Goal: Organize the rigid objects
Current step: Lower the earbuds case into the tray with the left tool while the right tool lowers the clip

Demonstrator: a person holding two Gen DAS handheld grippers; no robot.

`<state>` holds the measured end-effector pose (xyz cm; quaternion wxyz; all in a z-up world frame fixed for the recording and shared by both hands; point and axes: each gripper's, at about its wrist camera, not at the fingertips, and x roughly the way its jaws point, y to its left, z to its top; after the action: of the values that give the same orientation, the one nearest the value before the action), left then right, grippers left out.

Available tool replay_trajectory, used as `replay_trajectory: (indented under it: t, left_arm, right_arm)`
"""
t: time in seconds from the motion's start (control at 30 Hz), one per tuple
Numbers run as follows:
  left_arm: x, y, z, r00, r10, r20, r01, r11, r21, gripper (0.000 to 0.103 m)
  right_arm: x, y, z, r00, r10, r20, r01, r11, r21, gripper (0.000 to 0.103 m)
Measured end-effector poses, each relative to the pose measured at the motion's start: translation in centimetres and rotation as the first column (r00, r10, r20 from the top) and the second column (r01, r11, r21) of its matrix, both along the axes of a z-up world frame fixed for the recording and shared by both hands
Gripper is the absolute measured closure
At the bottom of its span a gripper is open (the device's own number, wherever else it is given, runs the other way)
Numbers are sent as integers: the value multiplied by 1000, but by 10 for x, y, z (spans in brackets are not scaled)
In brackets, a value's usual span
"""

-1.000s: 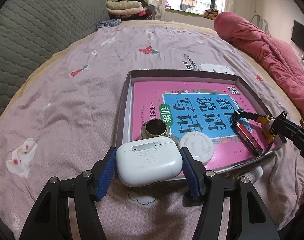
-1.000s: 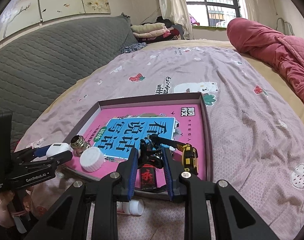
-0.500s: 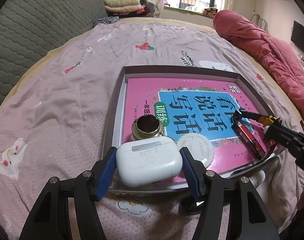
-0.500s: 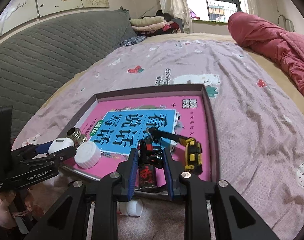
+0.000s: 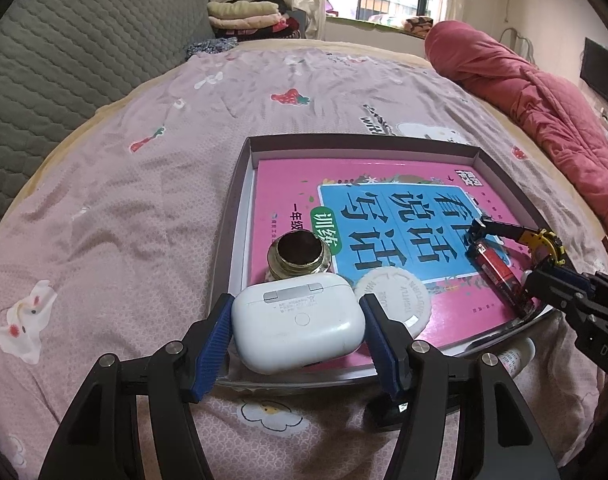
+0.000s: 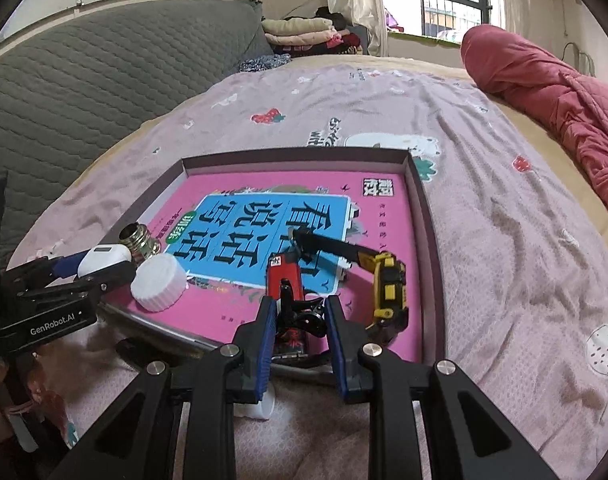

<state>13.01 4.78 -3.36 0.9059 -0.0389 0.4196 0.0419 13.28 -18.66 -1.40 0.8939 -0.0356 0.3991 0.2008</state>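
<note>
Since a second ago, your left view has crept forward over the tray (image 5: 240,216), so the near rim now sits under the earbud case (image 5: 298,330). You grip that white case between the blue pads of your left gripper (image 5: 298,330), clenched on both its sides, just above the tray's near left corner. Beside it stand a brass bottle (image 5: 298,256) and a white cap (image 5: 396,304) on the pink book (image 5: 384,184). Your right gripper (image 6: 298,330) is clamped on a small black clip-like piece (image 6: 300,316) that touches the red lighter (image 6: 284,276) lying on the book's near edge. A yellow toy excavator (image 6: 388,284) rests just to the right. Around the tray spreads the pink bedsheet (image 5: 124,208).
</note>
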Motion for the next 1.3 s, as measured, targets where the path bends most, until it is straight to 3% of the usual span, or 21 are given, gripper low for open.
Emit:
replay_trajectory:
  t: [0.6, 1.3]
  left_arm:
    - [1, 1, 1, 1000, 0, -2, 0, 1000, 3, 38]
    - [0, 1, 0, 1000, -5, -6, 5, 1000, 4, 38]
  right_arm:
    - [-3, -3, 0, 998, -55, 39, 58, 993, -100, 78]
    - [-1, -7, -1, 998, -67, 11, 68, 996, -66, 78]
